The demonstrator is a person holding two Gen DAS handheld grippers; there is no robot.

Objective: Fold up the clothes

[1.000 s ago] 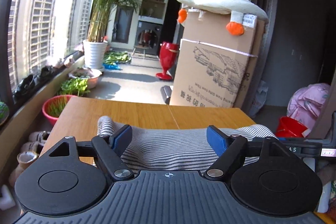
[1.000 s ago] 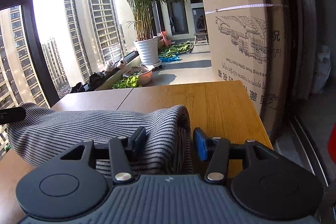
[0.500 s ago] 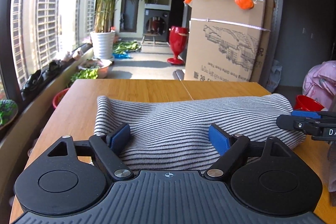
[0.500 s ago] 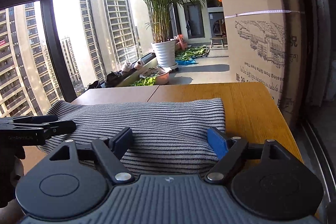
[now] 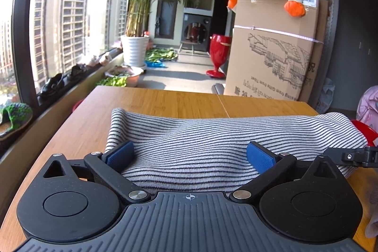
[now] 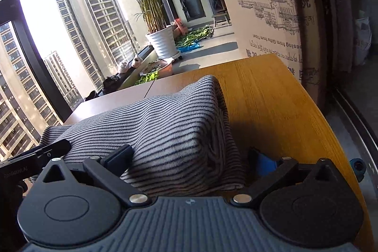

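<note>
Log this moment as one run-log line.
task: fold clothes | left hand-held gripper: opening, pads off striped garment | right hand-held gripper: opening, straddling garment's folded corner | garment: folded on wooden table

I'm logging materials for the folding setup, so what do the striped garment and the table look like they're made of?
Striped garment: looks like a soft knit fabric, matte and slightly fuzzy, with fine dark stripes on pale grey; it slumps in rounded folds. Table: appears to be wood or bamboo-look laminate, with a warm, smooth satin finish, straight grain lines and a visible seam.
</note>
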